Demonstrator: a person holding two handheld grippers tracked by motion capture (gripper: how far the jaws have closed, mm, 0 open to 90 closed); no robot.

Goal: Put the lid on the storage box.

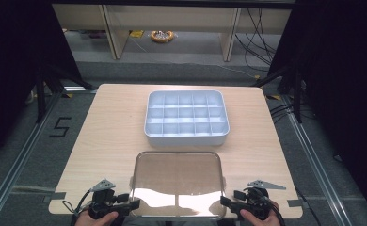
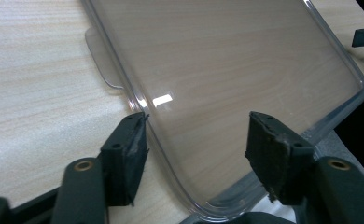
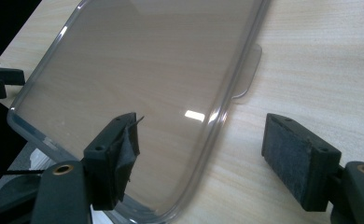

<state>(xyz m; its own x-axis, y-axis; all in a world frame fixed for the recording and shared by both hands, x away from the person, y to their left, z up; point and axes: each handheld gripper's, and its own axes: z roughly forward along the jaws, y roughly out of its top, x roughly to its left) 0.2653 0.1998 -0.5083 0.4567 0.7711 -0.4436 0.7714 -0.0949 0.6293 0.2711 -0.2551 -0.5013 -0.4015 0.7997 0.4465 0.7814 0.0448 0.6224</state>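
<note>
A clear plastic lid (image 1: pixel 177 174) lies flat on the wooden table (image 1: pixel 111 127) close to its front edge. Behind it sits a pale blue tray (image 1: pixel 186 139) divided into several empty compartments. My left gripper (image 1: pixel 130 205) is at the lid's near left corner. In the left gripper view its jaws stand apart, and the rim of the lid (image 2: pixel 227 60) runs between them untouched. My right gripper (image 1: pixel 226 201) is at the near right corner. In the right gripper view one jaw hangs over the lid (image 3: pixel 138 60) and the other over bare wood, without pressing.
A small tab sticks out from each long side of the lid (image 2: pixel 101 60) (image 3: pixel 248 70). The table's front edge runs just behind both grippers. Grey floor with rails surrounds the table, with shelving legs and cables at the back.
</note>
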